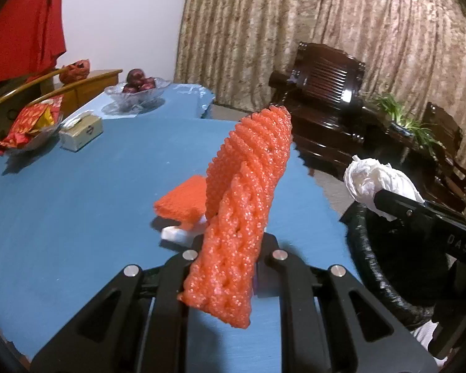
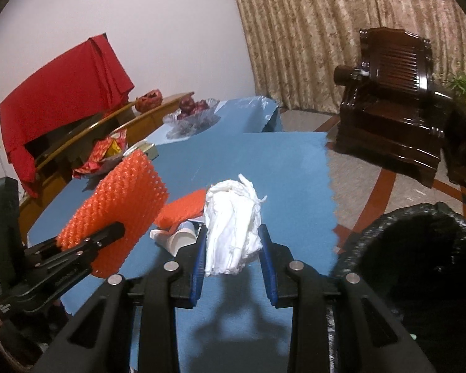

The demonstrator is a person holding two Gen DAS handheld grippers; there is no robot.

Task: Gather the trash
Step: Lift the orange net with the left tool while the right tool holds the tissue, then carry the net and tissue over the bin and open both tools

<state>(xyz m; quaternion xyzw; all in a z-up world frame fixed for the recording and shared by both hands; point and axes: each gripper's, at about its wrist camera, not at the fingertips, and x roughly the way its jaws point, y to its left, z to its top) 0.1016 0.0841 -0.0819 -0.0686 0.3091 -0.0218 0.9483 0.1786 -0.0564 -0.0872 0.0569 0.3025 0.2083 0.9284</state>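
Your left gripper (image 1: 230, 258) is clamped nearly closed on the orange foam mesh fruit sleeve (image 1: 242, 205), held clear above the blue table (image 1: 77, 202). Your right gripper (image 2: 233, 245) grips a crumpled white paper wad (image 2: 233, 227) (jaws partly apart). The black-lined trash bin (image 2: 419, 264) stands beside the table edge.

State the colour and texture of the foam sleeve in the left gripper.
Orange foam sleeve, an open net pattern with a beaded surface; clearest in the left wrist view.
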